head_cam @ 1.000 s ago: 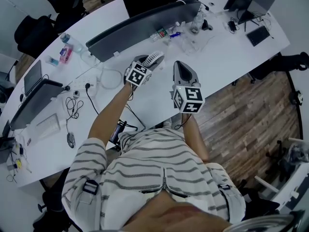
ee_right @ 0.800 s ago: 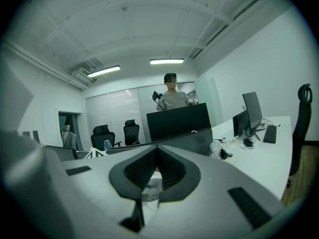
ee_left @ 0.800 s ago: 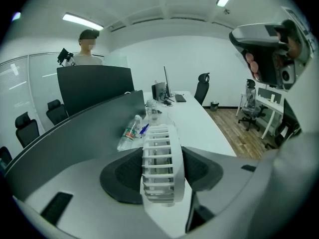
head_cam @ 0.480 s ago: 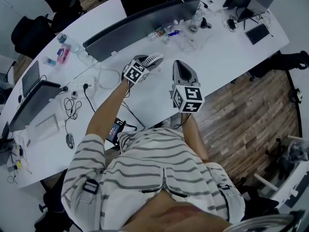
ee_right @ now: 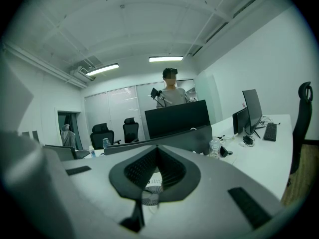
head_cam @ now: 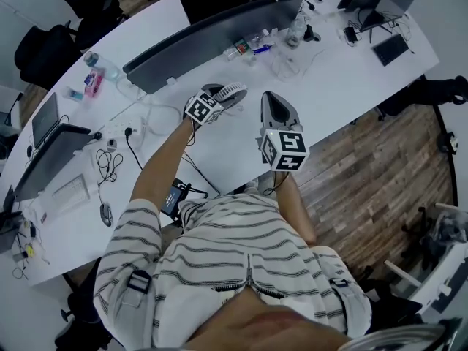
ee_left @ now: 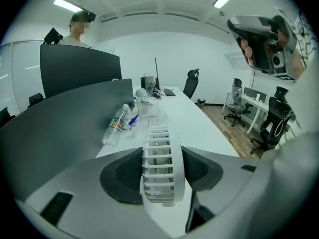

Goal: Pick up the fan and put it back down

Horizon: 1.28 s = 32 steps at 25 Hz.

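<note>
Head view: left hand-held gripper (head_cam: 221, 95) grasps white fan (head_cam: 234, 91) low over worktop (head_cam: 344, 72); contact with the worktop unclear. Left gripper view: pads clamp fan grille, edge-on. Right gripper view: right hand-held gripper (ee_right: 156, 168) clenched, holding nothing.

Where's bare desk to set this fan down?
Bare desk lies between the left gripper, shut on the fan, and the right gripper, and farther right. Crowded: bottles along the divider, cables at left.
</note>
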Motion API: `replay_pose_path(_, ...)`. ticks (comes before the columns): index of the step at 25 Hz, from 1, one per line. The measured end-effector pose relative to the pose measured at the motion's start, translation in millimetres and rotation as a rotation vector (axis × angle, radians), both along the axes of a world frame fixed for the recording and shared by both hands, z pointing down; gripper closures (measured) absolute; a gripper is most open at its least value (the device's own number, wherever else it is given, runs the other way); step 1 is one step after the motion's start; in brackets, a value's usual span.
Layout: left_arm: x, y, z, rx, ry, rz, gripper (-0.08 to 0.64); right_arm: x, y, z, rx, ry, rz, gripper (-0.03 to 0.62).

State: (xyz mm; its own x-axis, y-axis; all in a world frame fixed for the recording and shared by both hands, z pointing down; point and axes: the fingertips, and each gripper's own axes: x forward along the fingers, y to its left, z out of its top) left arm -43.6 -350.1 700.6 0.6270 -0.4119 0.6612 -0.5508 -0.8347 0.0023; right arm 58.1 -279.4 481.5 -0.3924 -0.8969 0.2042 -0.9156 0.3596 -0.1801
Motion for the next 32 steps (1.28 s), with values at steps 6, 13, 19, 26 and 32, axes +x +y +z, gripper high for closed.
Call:
replay_pose_path(6,-12.9,-2.9,7.1,-0.027,-0.004,-0.008,0.331,-1.3,-2.9,1.7,-0.004,-0.008,-0.002,0.58)
replay_pose_path(13,-25.2,0.5,15.0,-0.02,-0.037,-0.018,0.33,-6.2,-2.5,1.6,0.0,-0.01,-0.009,0.58)
replay_pose_path(19,-30.7,-1.2,7.1,-0.012,-0.009,-0.043,0.3,-10.8,0.6,-0.6,0.002,0.0,-0.022,0.58)
replay_pose_path(26,-50.7,5.6,-16.2,0.03,0.048,-0.118,0.284,-14.4,5.1,-3.6,0.011,0.0,-0.03,0.58)
replay_pose_path(32,-63.6,16.9,-44.4,0.056,0.129,-0.227,0.284,-18.5,8.7,-6.5,0.016,-0.016,-0.035,0.58)
